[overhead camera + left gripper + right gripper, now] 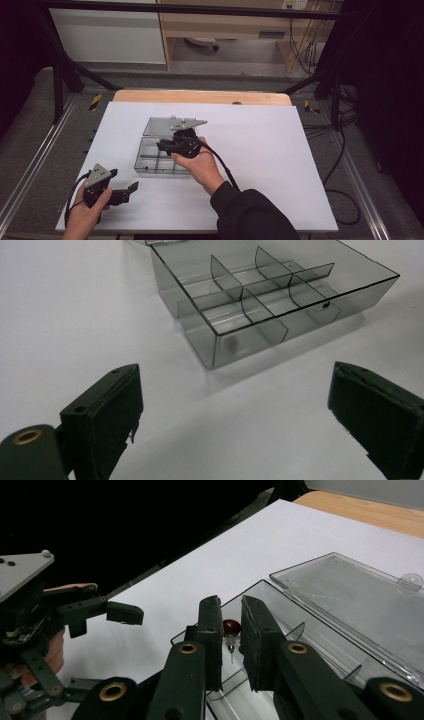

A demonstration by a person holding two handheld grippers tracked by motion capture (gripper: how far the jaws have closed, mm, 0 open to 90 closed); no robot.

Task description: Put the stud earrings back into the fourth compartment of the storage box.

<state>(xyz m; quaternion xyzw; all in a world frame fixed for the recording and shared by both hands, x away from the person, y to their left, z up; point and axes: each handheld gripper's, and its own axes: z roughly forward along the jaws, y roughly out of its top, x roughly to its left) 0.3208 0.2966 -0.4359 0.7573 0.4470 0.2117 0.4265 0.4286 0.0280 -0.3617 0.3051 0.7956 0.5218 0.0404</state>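
Over the near-left corner of the clear compartment box [320, 645], the right hand-held gripper [231, 640] pinches a small red component [231, 627] by its leads, seemingly placing it; next it must lower and release. Left hand-held gripper [235, 415] waits spread on the white surface [260, 150].

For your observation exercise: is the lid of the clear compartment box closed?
No, the lid lies swung open flat behind the box on the table.

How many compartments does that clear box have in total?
6. The clear box is split into two rows of three: three along the wall nearest the camera in the left gripper view, three along the far wall. None looks hidden there.
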